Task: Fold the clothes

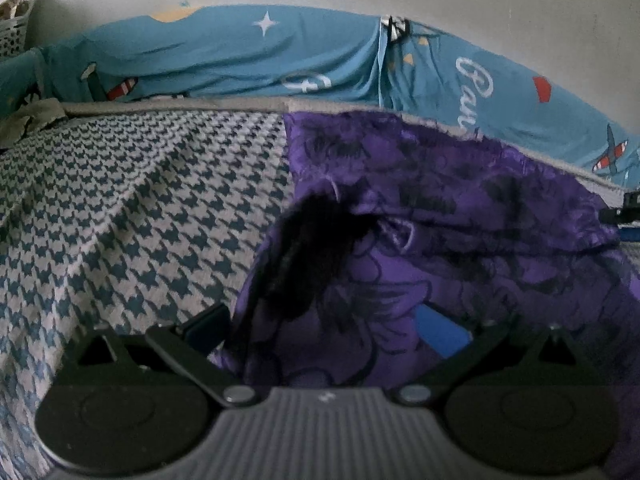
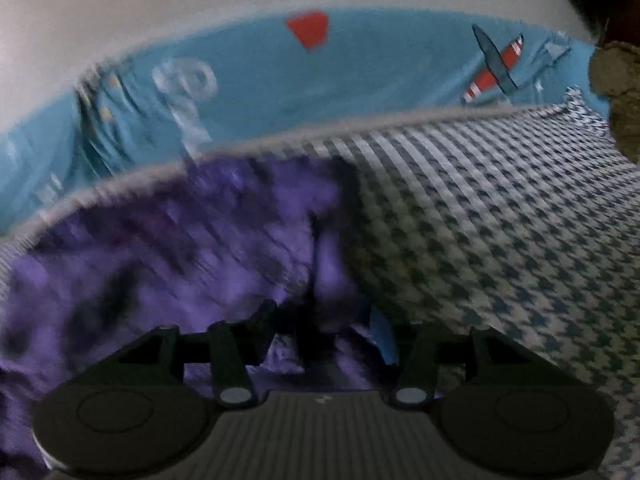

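Purple floral garment [image 1: 440,216] lies on a bed under a houndstooth cover [image 1: 132,208], spread toward the far edge, where a grey piped border meets a blue sheet [image 1: 240,56] printed with stars and aeroplanes.

Left gripper [image 1: 324,320]: jaws wide apart, purple cloth bunched up between them and draped over the blue pad at 3 o'clock; no pinch visible. From these jaws the garment runs up and away toward 1 o'clock; bare houndstooth fills everything from 9 to 11.

Right gripper [image 2: 320,328]: view smeared by motion. Jaws stand part open, cloth between them, and I see no pad pressing it. Here the garment [image 2: 168,240] lies from 9 to 12 o'clock, its edge running up toward 12; houndstooth cover [image 2: 500,220] takes the 1 to 4 side.

Judgement: the two grippers sit at opposite side edges of the garment, its long axis running away from both toward the far bed edge. Neither is clearly nearer; both are already on it.

Room: pale wall behind, white lattice basket [image 1: 14,24] at 10 o'clock in the left view, olive rag [image 1: 32,118] on the bed corner.
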`<state>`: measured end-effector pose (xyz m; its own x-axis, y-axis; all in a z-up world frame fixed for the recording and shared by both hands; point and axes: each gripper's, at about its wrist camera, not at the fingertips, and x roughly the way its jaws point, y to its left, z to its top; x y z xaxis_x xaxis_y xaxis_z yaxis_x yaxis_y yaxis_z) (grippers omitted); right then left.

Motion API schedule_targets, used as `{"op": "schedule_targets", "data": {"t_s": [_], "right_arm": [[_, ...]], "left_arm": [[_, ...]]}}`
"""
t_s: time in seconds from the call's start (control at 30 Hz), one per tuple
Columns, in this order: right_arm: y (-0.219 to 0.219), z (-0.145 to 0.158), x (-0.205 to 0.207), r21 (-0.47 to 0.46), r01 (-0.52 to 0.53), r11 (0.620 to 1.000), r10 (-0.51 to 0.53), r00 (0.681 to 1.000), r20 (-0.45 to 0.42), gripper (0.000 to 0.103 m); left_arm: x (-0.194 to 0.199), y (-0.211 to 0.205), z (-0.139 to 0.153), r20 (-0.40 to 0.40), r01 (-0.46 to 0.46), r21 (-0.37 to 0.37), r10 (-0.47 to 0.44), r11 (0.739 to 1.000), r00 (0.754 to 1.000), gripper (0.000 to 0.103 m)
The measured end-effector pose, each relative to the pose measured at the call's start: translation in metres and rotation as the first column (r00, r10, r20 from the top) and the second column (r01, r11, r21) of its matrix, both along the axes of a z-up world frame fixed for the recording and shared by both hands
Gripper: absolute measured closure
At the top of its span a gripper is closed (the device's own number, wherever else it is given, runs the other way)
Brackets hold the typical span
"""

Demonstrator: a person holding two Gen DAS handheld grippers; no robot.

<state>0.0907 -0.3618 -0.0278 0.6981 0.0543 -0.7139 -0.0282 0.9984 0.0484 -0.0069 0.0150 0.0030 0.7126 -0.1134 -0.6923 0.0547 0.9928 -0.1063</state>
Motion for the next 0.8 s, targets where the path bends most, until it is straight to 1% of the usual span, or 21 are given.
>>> {"op": "schedule_targets", "data": {"t_s": [0.1, 0.27, 0.53, 0.67, 0.8], "right_arm": [[0.001, -0.003, -0.001, -0.026, -0.003, 1.0, 0.003, 1.0, 0.008, 0.047], [-0.005, -0.001, -0.006, -0.005, 0.01, 1.0, -0.01, 1.0, 0.009, 0.047], [-0.018, 0.008, -0.02, 0.021, 0.04, 0.999, -0.041, 0.999, 0.035, 0.046], [-0.027, 0.012, -0.029, 0.06, 0.059, 0.996, -0.061, 0.997, 0.037, 0.045], [-0.032, 0.014, -0.039, 0.082, 0.053, 0.995, -0.056, 0.998, 0.038, 0.043]], "left_arm": [[-0.001, -0.004, -0.004, 0.008, 0.013, 0.033, -0.014, 0.999, 1.0, 0.0], [-0.003, -0.007, -0.008, 0.015, 0.033, 0.074, -0.035, 0.997, 0.999, 0.0], [-0.005, -0.008, -0.012, 0.033, 0.047, 0.096, -0.05, 0.994, 0.998, 0.0], [-0.006, -0.008, -0.013, 0.039, 0.05, 0.1, -0.055, 0.994, 0.998, 0.0], [-0.006, -0.008, -0.013, 0.043, 0.054, 0.101, -0.058, 0.993, 0.997, 0.0]]}}
